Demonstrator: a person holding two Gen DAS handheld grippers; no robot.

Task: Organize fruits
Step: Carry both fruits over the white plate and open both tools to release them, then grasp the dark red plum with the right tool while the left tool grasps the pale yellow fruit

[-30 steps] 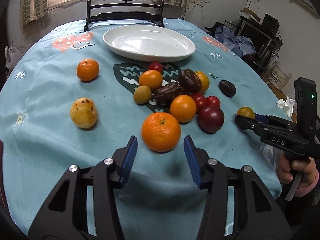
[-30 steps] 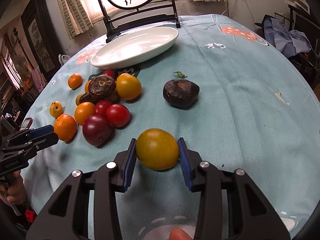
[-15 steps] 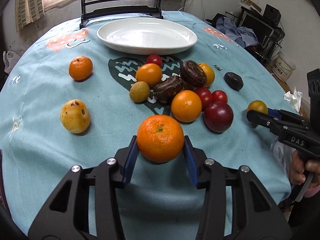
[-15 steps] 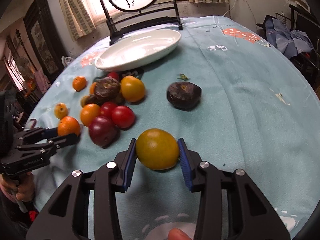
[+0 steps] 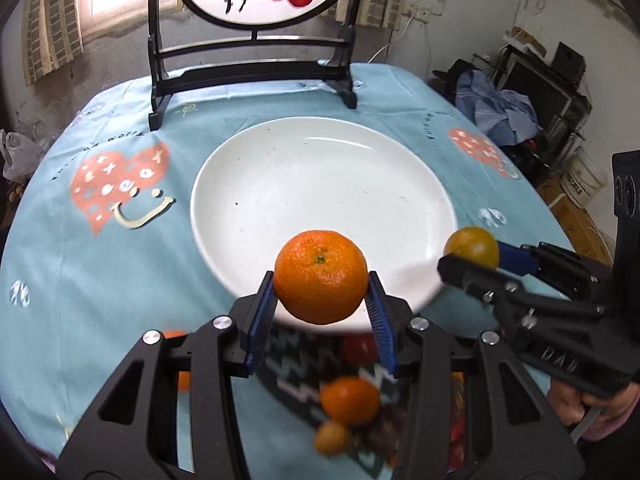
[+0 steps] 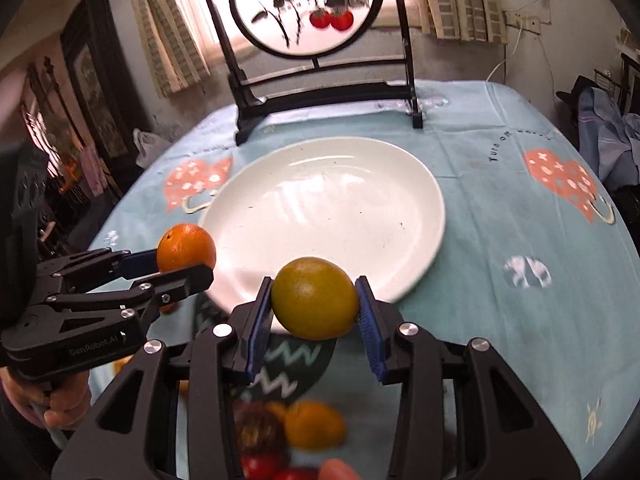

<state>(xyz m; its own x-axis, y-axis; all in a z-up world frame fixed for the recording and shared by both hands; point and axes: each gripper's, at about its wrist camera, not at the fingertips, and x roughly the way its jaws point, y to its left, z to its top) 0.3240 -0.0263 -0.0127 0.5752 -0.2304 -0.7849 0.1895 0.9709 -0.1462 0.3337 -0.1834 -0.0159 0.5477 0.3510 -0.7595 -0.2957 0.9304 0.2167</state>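
My left gripper [image 5: 321, 297] is shut on an orange mandarin [image 5: 321, 277] and holds it in the air over the near rim of the empty white plate [image 5: 280, 184]. My right gripper [image 6: 315, 307] is shut on a yellow-green fruit [image 6: 315, 298] and holds it over the plate's [image 6: 340, 200] near edge. Each gripper shows in the other's view: the right one [image 5: 472, 258] at the plate's right rim, the left one [image 6: 186, 256] at its left rim. Other fruits [image 5: 350, 400] lie blurred below on the cloth, also in the right wrist view [image 6: 312, 424].
A black stand with a round painted panel [image 5: 256, 68] stands on the table just behind the plate. The blue patterned tablecloth [image 5: 100, 240] surrounds the plate. Clutter and boxes [image 5: 560, 92] stand off the table at the right.
Both grippers have lifted their fruits off the cloth and moved forward, up to the plate's near edge. The fruit pile now lies below and behind the fingers.
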